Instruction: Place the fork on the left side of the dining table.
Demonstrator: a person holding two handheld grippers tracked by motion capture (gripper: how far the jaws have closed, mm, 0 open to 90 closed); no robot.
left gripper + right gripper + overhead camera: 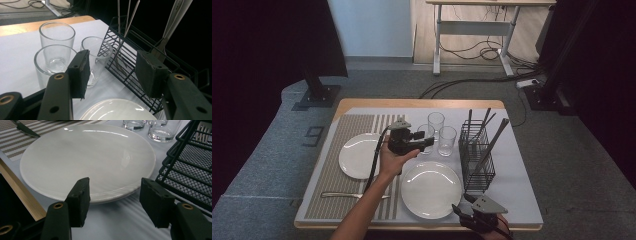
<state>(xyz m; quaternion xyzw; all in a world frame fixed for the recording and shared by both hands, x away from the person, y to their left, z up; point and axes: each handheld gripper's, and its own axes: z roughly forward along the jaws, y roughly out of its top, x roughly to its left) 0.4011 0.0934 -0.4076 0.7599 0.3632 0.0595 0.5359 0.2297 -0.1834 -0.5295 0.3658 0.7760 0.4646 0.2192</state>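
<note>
Three glasses (436, 134) stand bunched near the far edge of the worktop (522, 200), just beside the wire rack (476, 160), leaving only a narrow gap between them. Cutlery (492, 137) sticks up and slants out of the rack, blocking passage over it. The near plate (430, 189) almost touches the rack's foot. Open cloth lies along the right edge, and a fork (343, 195) lies by the near-left corner.

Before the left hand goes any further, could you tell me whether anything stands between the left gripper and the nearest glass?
Nothing visible does. The left gripper is open and empty, and the nearest glass shows just beyond its jaws, partly behind the left jaw. Two more glasses stand to one side, the black wire basket to the other, and a white plate lies below.
</note>
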